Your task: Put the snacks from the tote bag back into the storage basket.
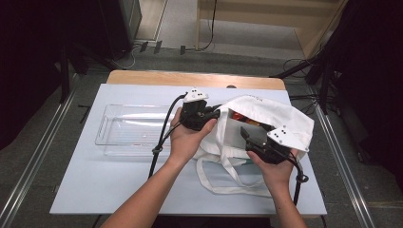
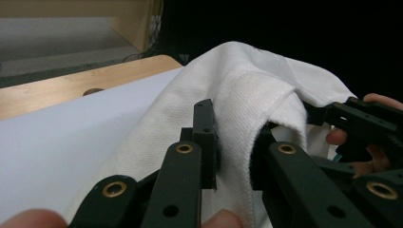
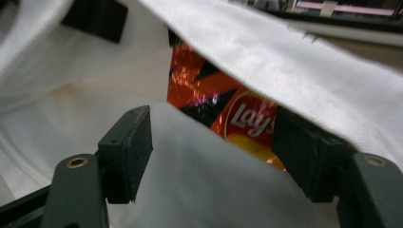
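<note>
Cloth dominates the high view: a white tote bag (image 1: 266,126) lies on the pale table (image 1: 95,190), its mouth turned toward the left gripper (image 1: 211,114), which bites the near rim of the opening. Just beyond that gripper's back end sits a clear plastic tray (image 1: 128,130). The right gripper (image 1: 244,135) reaches at the bag's lower edge; its jaw tips are lost against dark shapes at the mouth, so how they stand is unreadable here. A scrap of orange shows inside the opening, too small to identify from above.

From the left gripper view, the two black jaws are clamped on a thick fold of the bag's hem, cloth pinched between the pads. Past the fold, the other gripper and a few fingertips (image 2: 375,100) peek out, partly cut off.

From the right gripper view, the jaws stand wide apart, gripping nothing. Between and ahead of them, an orange chip packet (image 3: 237,114) lies half buried under cloth.
</note>
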Action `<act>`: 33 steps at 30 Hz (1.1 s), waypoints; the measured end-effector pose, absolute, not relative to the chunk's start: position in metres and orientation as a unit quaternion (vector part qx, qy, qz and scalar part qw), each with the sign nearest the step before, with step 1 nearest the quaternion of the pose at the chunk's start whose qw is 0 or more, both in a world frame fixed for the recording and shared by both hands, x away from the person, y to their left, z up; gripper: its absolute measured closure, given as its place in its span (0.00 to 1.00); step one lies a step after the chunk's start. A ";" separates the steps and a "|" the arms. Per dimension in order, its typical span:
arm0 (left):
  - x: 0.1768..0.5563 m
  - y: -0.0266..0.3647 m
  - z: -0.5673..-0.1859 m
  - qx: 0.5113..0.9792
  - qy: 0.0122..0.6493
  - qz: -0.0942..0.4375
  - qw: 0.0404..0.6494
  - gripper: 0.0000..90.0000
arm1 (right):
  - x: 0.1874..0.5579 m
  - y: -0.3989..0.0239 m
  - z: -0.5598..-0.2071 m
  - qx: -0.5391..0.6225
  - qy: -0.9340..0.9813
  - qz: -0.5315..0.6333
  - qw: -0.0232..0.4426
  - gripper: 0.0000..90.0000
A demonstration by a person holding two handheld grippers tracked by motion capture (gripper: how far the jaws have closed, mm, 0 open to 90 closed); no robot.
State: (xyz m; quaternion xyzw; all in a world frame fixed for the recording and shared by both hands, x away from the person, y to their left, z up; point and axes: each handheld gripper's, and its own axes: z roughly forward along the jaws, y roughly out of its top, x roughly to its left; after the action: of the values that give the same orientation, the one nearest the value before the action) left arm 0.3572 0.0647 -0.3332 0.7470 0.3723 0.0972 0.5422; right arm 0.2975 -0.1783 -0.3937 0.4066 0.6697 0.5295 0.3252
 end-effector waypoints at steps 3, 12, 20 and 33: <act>0.359 0.066 -0.334 0.743 0.378 0.090 0.545 0.91 | 0.306 -0.174 -0.402 0.413 0.706 0.491 0.300 0.46; 0.365 0.063 -0.335 0.734 0.390 0.102 0.547 0.91 | 0.278 -0.180 -0.423 0.406 0.732 0.477 0.268 0.98; 0.394 0.066 -0.344 0.721 0.432 0.103 0.532 0.91 | 0.227 -0.186 -0.433 0.367 0.759 0.489 0.223 0.99; 0.415 0.046 -0.383 0.736 0.466 0.078 0.485 0.93 | 0.199 -0.210 -0.437 0.369 0.740 0.533 0.181 0.76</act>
State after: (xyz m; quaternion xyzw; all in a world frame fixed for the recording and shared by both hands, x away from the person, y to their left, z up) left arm 0.4148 0.0456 -0.3831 0.7362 0.4657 0.0779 0.4848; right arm 0.1991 -0.2097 -0.4375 0.3695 0.7397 0.5325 0.1813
